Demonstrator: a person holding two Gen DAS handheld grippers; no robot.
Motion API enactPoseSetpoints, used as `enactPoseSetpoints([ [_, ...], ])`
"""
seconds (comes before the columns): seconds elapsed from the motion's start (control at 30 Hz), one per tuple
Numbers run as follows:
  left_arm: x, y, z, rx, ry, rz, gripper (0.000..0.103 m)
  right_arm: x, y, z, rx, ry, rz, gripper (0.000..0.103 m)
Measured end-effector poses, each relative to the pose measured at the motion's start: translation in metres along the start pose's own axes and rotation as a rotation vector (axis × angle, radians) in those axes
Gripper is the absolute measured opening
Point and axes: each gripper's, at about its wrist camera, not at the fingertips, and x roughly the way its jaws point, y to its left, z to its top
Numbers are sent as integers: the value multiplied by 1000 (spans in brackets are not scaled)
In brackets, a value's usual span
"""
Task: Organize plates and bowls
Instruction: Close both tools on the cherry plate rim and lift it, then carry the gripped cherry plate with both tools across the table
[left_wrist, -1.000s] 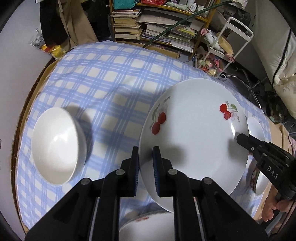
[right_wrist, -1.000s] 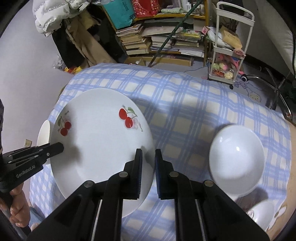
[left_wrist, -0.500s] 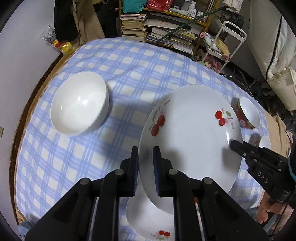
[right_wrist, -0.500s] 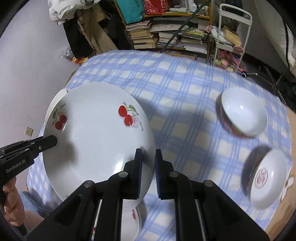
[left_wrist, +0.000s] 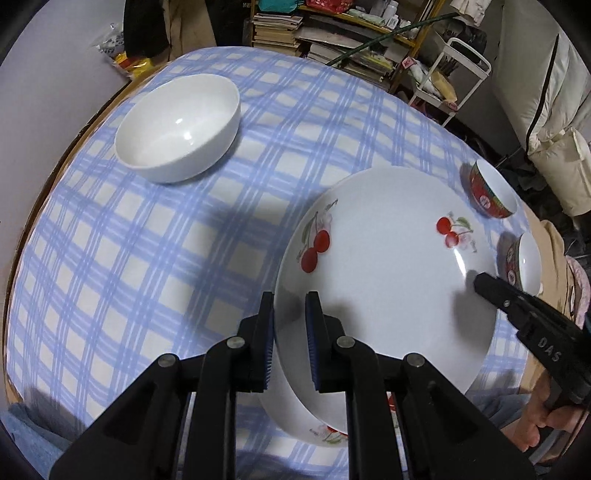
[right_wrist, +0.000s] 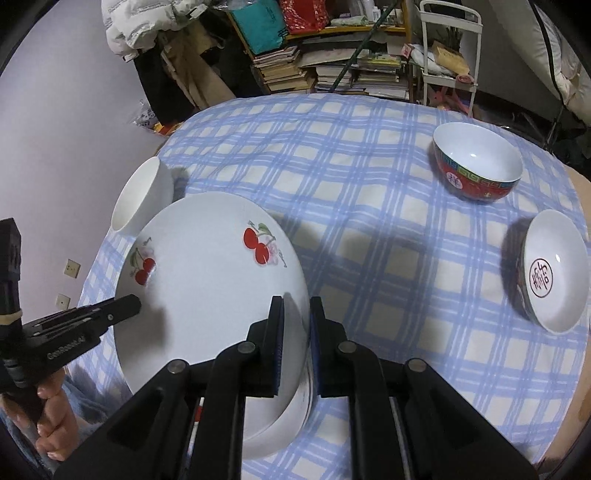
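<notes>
Both grippers hold one large white cherry plate by opposite rims. My left gripper is shut on its near-left rim. My right gripper is shut on its right rim; the plate also shows in the right wrist view. The plate hovers just above a second cherry plate, whose edge shows underneath. A plain white bowl sits at the table's far left. Two red-patterned bowls sit at the right.
The table wears a blue checked cloth. Beyond its far edge are bookshelves and a white trolley. The red bowls also show in the left wrist view.
Both grippers have carried the cherry plate toward the near table edge and lower, over the second plate. The bowls now sit farther off in both views.
</notes>
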Motion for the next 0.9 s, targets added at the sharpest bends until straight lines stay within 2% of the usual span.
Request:
enactPoseSetpoints([
  [0.1,-1,0,-7,8,3,15,16,-8,4,-7,6,-20,11,15],
  [0.23,-2,6,-19,-40,27,-22,16,-16,6,-15,12,-43,7,15],
  [0.3,-4,5,-24,-36,26,-9,16,-16,4,-20,23,-39,24,15],
  [0.7,-11,-2,-41,14,9,65,16,-11,5,-47,47,-34,-4,15],
  [0.9,-10,-1,-41,10,14,66,16,-6,2,-54,80,-40,2,15],
])
